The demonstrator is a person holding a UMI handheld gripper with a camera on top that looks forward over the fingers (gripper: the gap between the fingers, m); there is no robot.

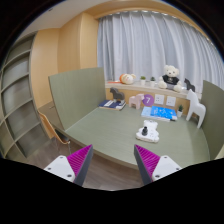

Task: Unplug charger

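Currently the gripper (113,160) is held well back from the green table (120,135), fingers spread wide apart with nothing between the magenta pads (80,158). Near the table's far edge lies a white object (150,130), possibly the charger; too small to say for sure, and no cable or socket can be made out. A blue book (160,113) lies just beyond it; a darker item (113,104) sits toward the far left of the table. Green chair backs (78,95) flank the table. On the shelf behind, before white curtains (150,45), a teddy bear (171,74) sits. Wooden shelving (18,95) stands at left.
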